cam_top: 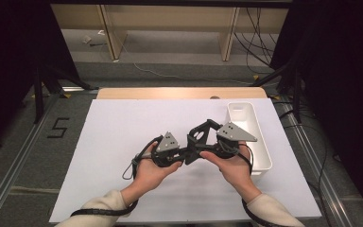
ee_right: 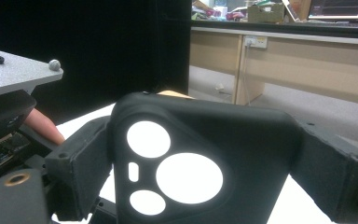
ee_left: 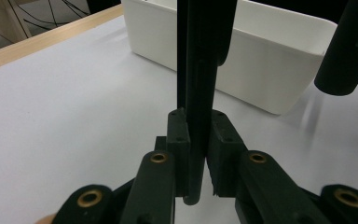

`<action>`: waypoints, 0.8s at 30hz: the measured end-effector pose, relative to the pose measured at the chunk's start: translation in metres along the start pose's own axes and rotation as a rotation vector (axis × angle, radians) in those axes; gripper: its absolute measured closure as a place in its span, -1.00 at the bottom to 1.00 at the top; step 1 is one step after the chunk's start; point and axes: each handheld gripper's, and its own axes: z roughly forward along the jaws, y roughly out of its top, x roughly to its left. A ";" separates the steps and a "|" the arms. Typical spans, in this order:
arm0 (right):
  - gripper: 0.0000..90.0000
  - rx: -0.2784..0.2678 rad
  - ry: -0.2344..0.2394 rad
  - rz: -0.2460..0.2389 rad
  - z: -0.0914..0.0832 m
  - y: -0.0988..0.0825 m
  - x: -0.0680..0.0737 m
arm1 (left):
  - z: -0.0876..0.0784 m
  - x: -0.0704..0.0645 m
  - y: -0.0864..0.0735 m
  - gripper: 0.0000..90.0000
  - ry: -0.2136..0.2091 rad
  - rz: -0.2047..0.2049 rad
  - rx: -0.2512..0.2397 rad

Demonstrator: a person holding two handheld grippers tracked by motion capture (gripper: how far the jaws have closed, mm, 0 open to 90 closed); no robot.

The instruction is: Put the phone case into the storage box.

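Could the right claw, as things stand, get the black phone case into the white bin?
Probably yes. The right claw spans the black phone case, and the white bin lies open just beside it. But the left claw clamps the case's edge and must let go first.

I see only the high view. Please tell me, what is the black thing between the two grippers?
Observer: A black phone case; the right gripper view shows its round camera cut-outs.
Operator: How is it held on the right side?
Observer: The right gripper spans its width, with one pad against each side edge.
Operator: And on the left side?
Observer: The left gripper is shut on its thin edge; the case stands edge-on between the pads.
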 end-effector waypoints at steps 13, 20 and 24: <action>-0.69 0.007 -0.021 0.000 -0.003 0.003 0.003 | -0.001 0.000 0.000 0.77 -0.005 0.009 -0.012; -0.68 0.011 -0.026 0.013 -0.003 0.003 0.002 | -0.001 -0.001 0.001 0.77 -0.006 0.012 -0.015; -0.66 0.006 -0.027 0.012 -0.003 0.004 0.003 | -0.001 0.000 0.001 0.77 -0.005 0.014 -0.025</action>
